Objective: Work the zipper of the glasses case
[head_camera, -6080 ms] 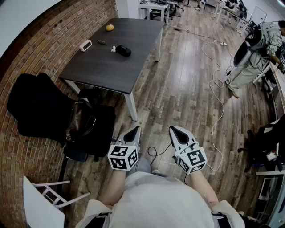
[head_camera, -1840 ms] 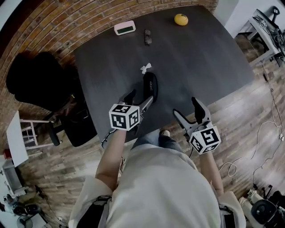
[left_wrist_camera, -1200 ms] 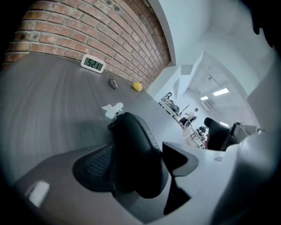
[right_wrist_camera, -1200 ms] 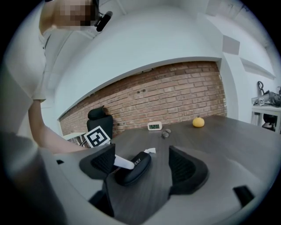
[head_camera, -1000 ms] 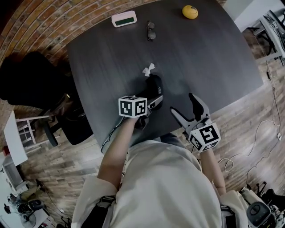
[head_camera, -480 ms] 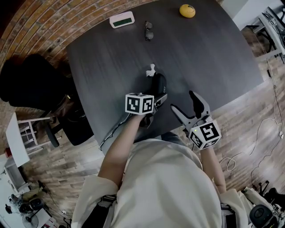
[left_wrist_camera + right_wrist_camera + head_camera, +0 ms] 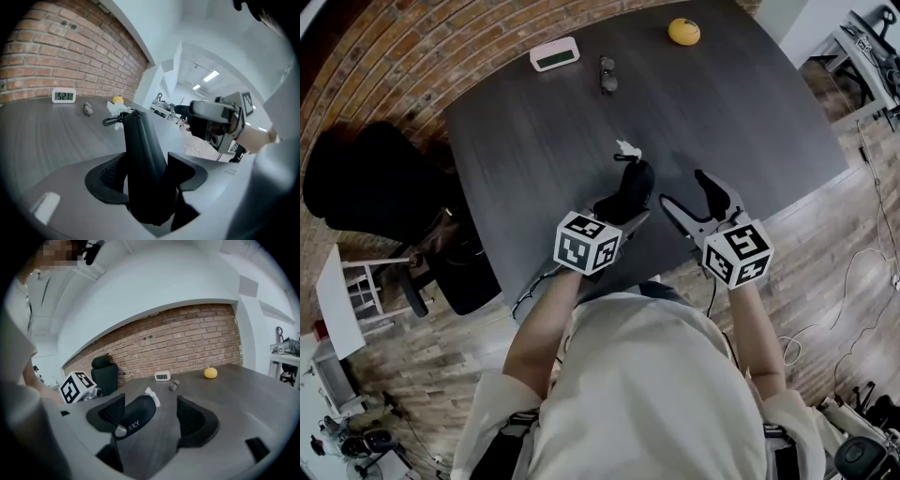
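The black glasses case [image 7: 632,190] lies near the front edge of the dark table [image 7: 750,103]. My left gripper [image 7: 623,210] has its near end between the jaws; in the left gripper view the case [image 7: 140,150] fills the gap, both pads press on it, and the jaws are closing. Its zipper pull [image 7: 110,120] sticks out at the far end, by a white scrap [image 7: 628,148]. My right gripper [image 7: 684,189] hovers just right of the case, jaws wide but starting to close, nothing between them. In the right gripper view the case [image 7: 137,414] lies beside the left pad.
At the table's far side sit a small white clock [image 7: 554,54], a pair of glasses [image 7: 607,75] and an orange fruit [image 7: 682,32]. A black office chair [image 7: 366,183] stands left of the table by the brick wall. Wooden floor lies right.
My left gripper has closed in on the case's near end and nudged it. The right gripper has moved forward over the table edge, closer to the case.
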A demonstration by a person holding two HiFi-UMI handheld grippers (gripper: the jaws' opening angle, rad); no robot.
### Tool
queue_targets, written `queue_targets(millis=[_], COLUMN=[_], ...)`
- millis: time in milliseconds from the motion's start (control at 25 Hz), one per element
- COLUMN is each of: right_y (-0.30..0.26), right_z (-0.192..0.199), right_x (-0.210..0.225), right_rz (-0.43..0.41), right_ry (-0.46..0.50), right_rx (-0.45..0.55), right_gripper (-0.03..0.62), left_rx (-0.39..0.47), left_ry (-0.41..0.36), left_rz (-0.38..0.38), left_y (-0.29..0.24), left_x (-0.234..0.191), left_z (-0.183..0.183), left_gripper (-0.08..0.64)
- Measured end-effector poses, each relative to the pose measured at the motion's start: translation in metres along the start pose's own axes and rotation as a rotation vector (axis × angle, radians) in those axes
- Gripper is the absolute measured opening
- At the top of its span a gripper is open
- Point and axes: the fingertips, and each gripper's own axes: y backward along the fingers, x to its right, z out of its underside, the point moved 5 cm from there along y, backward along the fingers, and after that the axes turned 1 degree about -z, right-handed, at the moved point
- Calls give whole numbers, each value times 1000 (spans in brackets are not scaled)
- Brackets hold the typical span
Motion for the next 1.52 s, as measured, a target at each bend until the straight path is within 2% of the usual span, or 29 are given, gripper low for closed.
queue_targets(millis=[160, 280, 480, 600, 680, 760, 840, 1040, 1160, 1360, 1520], right_y=[-15, -28, -55, -69, -72, -72, -69, -56, -47, -40, -36], right_z=[-25, -42, -52, -48, -47, -49, -53, -66, -73, -75, -73], right_x=[-1, -8, -20, -22, -19, -15, -14, -6, 0, 5, 13], right_rz=[-76, -116, -183, -179, -156, -136, -135, -163, -140, -89, -64], right_ry=[-16, 20, 47, 61, 53, 37, 25, -2, 44, 166, 196], right_rx=[-40, -86, -185, -274, -308, -312, -293, -242, -221, -226, -225], right_gripper=[343, 325, 277, 229, 159, 54, 9, 3, 3, 2, 2], left_rx=[37, 54, 61, 61, 57, 46, 40, 68, 91, 177, 224], left_ry=[-144, -242, -320, -352, -355, -353, -348, -299, -259, -172, -163], left_rz=[-36, -72, -81, -88, -88, -88, -90, -91, -76, 1, 14], left_y=[16, 24, 30, 32, 32, 33, 32, 33, 37, 48, 56], left_x=[20, 32, 49, 55, 56, 56, 54, 51, 49, 53, 56], left_z=[-5, -7, -8, -8, -7, -5, -3, -6, -9, -24, -30], left_gripper=[276, 275, 275, 273, 273, 273, 273, 270, 268, 259, 252])
